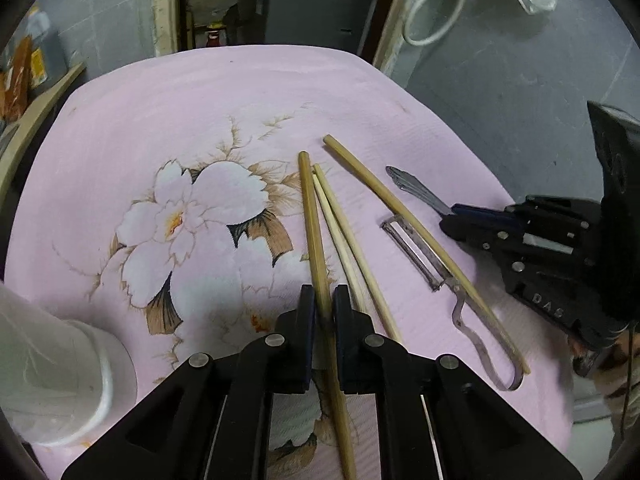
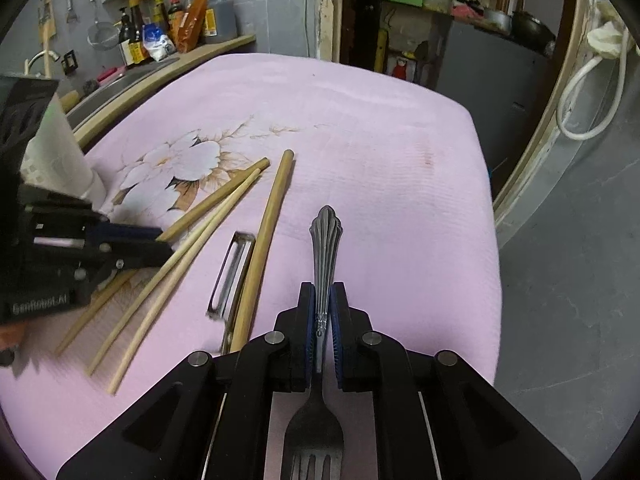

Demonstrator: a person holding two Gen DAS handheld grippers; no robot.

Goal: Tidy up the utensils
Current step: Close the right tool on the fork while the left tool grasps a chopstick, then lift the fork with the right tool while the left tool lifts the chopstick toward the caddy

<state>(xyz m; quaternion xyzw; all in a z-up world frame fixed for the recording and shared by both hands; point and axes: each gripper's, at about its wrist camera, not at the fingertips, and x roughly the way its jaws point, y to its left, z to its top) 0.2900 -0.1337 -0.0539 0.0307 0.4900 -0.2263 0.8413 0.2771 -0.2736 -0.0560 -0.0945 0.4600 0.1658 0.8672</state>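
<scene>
- Table w/ pink cloth [image 1: 140, 128], white flower print on it.
- L gripper [image 1: 320, 300] clenched on a chopstick [image 1: 314, 236]; pads pinch it partway along, thin end runs back under the gripper toward the near edge, thick end points to the far edge.
- Same grip seen from R cam: L gripper [image 2: 160, 250] comes in from the left edge, tips closed on that chopstick [image 2: 216, 202].
- R gripper [image 2: 320, 312] clenched on a fork [image 2: 325, 240] by the neck of its handle; ornate handle end points to the far edge, tines sit back under the gripper near the near edge.
- From L cam: R gripper [image 1: 448, 224] at the right edge of the cloth, fork handle [image 1: 412, 190] sticking out past its tips.
- 2 thin chopsticks [image 1: 344, 240] lie side by side just right of the held one, touching or nearly so at their far ends.
- 4th chopstick [image 1: 404, 216], thicker, lies diagonal betw. the thin pair and the fork.
- Peeler [image 1: 416, 256], metal, lies against that thick chopstick; the stick crosses over its handle; blade frame points to the far edge, looped handle end toward the near right corner.
- White cup [image 1: 68, 376] on its side at the near left corner, mouth facing the cloth centre.
- Cup [image 2: 60, 152] shows behind the L gripper in R cam, partly hidden.
</scene>
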